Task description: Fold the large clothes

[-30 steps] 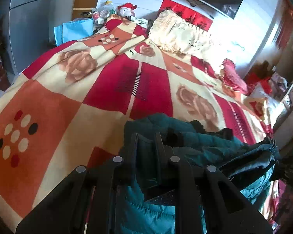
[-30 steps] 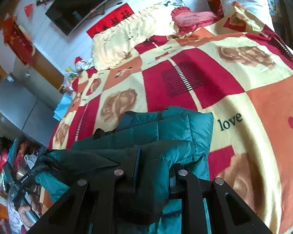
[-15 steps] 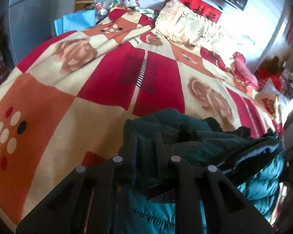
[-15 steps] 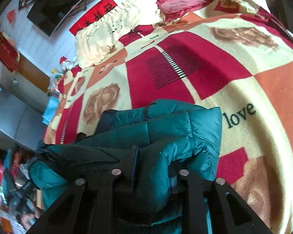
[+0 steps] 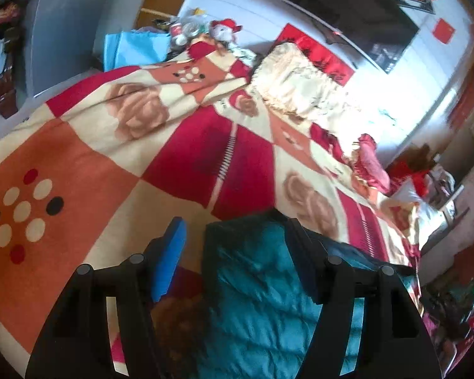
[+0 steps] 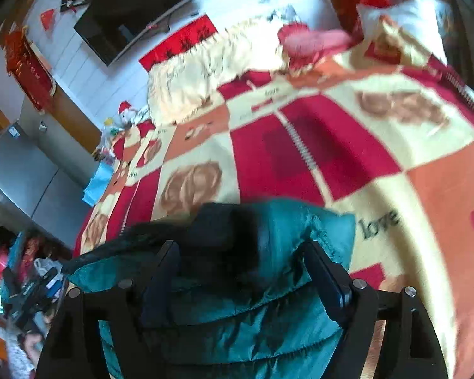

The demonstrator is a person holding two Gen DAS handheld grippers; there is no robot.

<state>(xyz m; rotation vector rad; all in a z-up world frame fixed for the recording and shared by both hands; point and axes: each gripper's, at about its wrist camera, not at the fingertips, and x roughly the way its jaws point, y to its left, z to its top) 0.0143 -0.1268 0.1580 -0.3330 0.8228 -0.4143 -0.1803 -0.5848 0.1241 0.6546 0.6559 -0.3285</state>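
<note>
Both tools released and opening, left tool (image 5: pixel 233 246), right tool (image 6: pixel 240 271), teal jacket (image 6: pixel 252 309) blurred, bottom cut off

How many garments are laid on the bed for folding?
1: a teal puffer jacket on the patchwork blanket near its front edge, lying between both grippers' opening jaws. More may be hidden.

Open bedspread ahead, clutter at the far edge

The patterned blanket (image 5: pixel 88 164) lies bare beyond the teal jacket (image 5: pixel 256 300); a cream pillow (image 5: pixel 300 85) and red cushion (image 5: pixel 371 164) block the wall side.

Both tools (image 5: pixel 233 246) (image 6: pixel 240 262) are opening, releasing the jacket (image 6: pixel 268 300).
</note>
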